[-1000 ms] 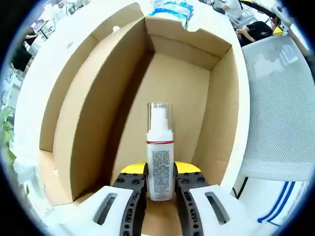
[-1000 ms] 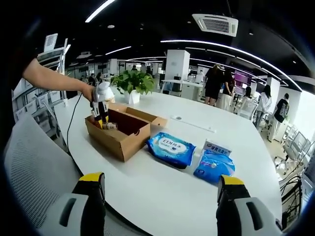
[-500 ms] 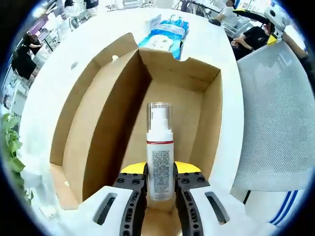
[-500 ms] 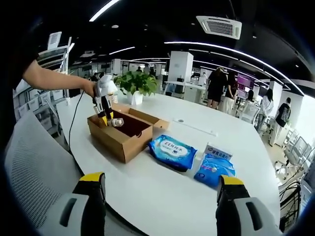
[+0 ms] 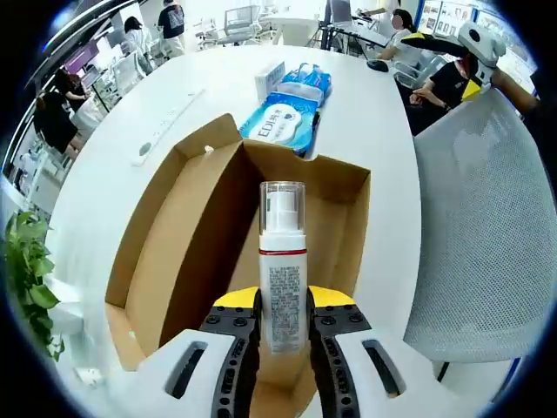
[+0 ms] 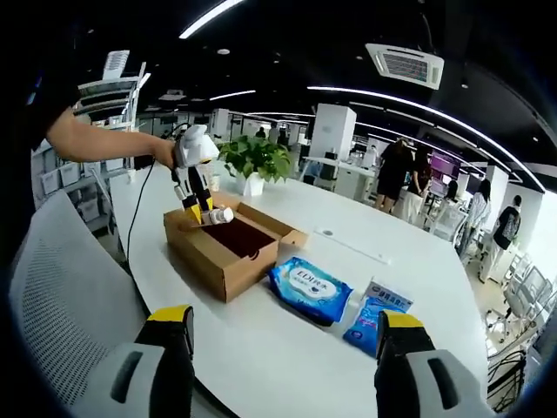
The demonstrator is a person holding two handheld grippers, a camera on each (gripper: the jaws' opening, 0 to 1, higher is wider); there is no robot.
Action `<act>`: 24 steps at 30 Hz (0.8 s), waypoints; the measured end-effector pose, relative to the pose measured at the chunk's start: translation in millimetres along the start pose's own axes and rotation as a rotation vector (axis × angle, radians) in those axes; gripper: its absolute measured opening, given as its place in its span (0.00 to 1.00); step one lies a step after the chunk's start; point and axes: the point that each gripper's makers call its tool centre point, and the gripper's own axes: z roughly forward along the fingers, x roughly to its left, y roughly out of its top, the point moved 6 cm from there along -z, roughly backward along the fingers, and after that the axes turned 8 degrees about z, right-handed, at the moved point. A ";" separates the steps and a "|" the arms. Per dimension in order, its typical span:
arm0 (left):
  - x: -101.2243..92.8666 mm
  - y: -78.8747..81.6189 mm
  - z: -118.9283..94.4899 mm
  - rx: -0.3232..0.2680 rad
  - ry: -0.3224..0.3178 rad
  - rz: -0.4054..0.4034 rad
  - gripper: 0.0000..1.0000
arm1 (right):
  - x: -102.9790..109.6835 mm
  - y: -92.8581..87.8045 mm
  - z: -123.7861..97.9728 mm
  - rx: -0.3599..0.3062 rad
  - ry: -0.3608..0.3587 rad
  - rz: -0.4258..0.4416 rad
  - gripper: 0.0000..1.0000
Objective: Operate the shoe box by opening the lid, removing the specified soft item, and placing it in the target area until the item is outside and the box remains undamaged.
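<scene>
Left gripper (image 5: 283, 329) clamps the spray bottle (image 5: 283, 270) above the open shoe box (image 5: 344, 187); right gripper (image 6: 277, 366) hangs open, well apart. Removal looks underway; next, the bottle needs carrying clear to the counter (image 5: 365, 113) beside the wipes pack (image 5: 283, 122).

Both grippers, left gripper (image 5: 283, 326) and right gripper (image 6: 283, 366), have white bodies, ribbed black jaws, yellow tips.
</scene>
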 end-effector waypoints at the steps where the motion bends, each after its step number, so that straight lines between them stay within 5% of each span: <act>1: -1.4 1.5 -1.8 -0.005 0.002 -0.005 0.18 | 1.2 2.4 1.0 -0.002 0.005 -0.005 0.86; 24: -28.8 23.4 -10.2 -0.067 0.025 0.001 0.18 | 11.8 24.5 16.0 -0.029 0.069 -0.056 0.82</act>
